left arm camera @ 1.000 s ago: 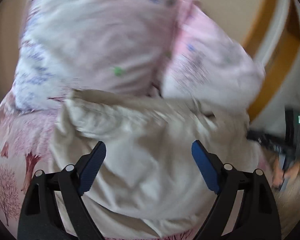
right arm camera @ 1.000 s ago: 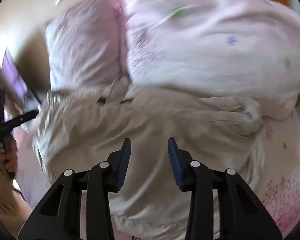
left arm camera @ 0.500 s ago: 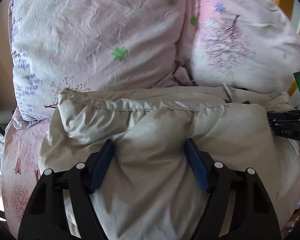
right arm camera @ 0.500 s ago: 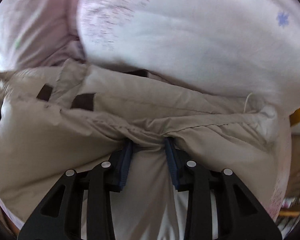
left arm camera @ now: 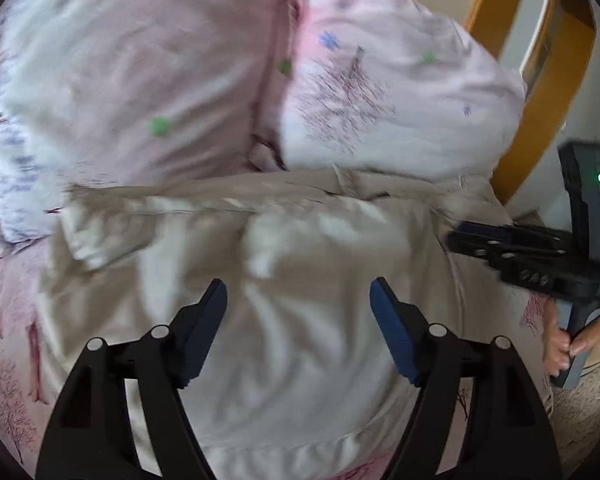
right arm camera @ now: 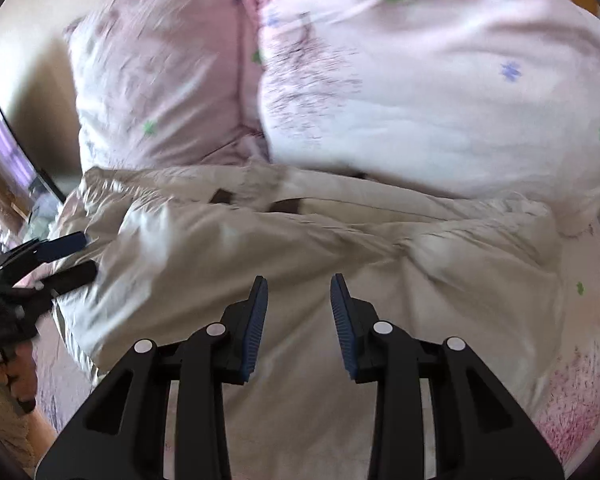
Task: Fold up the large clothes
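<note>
A beige padded jacket [left arm camera: 300,248] lies bunched across the pink bed, its upper seam against the pillows. My left gripper [left arm camera: 298,304] hovers just over its middle. Its jaws stand wide apart and hold no fabric. In the right wrist view the jacket [right arm camera: 340,248] shows two dark brown tabs near its collar. My right gripper [right arm camera: 299,292] sits above it with a narrow gap between the blue pads and nothing pinched. The right gripper [left arm camera: 456,236] reaches in over the jacket's right edge. The left gripper [right arm camera: 76,260] is at the jacket's left edge.
Two pink floral pillows [left arm camera: 140,80] [left arm camera: 380,100] stand behind the jacket. The tree-print sheet [left arm camera: 12,360] shows on both sides. An orange wooden frame [left arm camera: 496,20] rises at the back right. A lit screen [right arm camera: 8,152] stands at the left. A hand [left arm camera: 560,344] holds the right tool.
Both grippers have drawn back from the jacket. The right one no longer pinches the fold it held. The left one no longer presses around the bulge of fabric.
</note>
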